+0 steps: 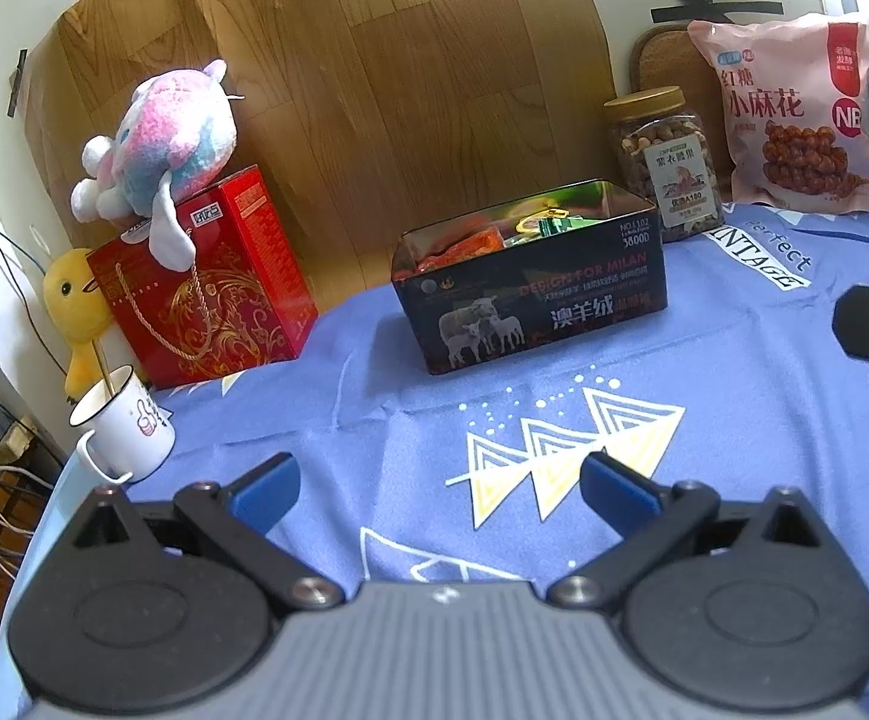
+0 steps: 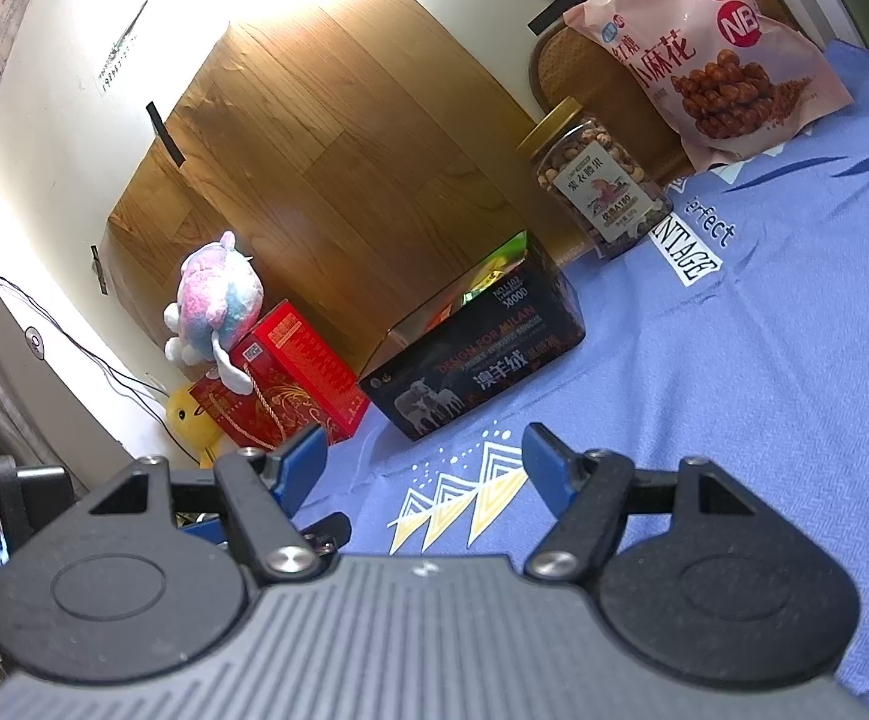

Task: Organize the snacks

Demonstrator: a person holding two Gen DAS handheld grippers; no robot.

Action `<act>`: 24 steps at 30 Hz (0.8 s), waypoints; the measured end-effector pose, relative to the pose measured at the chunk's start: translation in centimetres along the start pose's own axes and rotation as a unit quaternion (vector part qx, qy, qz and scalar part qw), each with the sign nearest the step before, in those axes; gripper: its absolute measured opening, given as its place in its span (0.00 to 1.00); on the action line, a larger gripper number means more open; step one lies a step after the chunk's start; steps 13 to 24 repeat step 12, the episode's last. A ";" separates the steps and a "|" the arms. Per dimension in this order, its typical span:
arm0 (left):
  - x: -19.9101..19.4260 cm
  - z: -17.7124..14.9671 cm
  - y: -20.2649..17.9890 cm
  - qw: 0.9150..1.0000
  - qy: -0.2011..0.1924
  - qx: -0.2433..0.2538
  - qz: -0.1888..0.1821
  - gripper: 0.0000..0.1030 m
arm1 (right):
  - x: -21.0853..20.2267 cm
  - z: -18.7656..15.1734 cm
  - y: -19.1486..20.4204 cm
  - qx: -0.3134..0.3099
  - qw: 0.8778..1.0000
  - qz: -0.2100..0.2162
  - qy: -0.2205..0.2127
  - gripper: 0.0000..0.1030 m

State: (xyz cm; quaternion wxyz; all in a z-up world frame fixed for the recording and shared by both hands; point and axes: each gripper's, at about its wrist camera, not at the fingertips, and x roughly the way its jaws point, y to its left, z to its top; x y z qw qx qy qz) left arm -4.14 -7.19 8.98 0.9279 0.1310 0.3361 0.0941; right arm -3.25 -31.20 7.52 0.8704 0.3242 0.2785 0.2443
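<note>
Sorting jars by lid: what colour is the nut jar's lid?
Gold, on the nut jar's lid; clearest in the left wrist view.

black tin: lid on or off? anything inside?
Lid off, partly filled. The tin has an open top in the left wrist view, with orange and green packets showing inside below the rim. How deep they go: cannot tell.

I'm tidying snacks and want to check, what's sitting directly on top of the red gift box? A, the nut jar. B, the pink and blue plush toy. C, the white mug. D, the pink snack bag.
B: the pink and blue plush toy lies on the red gift box.
</note>
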 end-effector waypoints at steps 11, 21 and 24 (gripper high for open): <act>-0.5 -0.1 0.0 0.999 -0.007 -0.001 -0.042 1.00 | 0.0 -0.1 0.0 -0.001 1.000 -0.001 0.000 0.72; -0.5 0.0 0.1 0.999 -0.007 -0.005 -0.054 1.00 | 0.0 -0.2 0.1 -0.002 1.000 -0.003 -0.001 0.72; -0.5 0.0 0.1 0.999 -0.007 -0.005 -0.054 1.00 | 0.0 -0.2 0.1 -0.002 1.000 -0.003 -0.001 0.72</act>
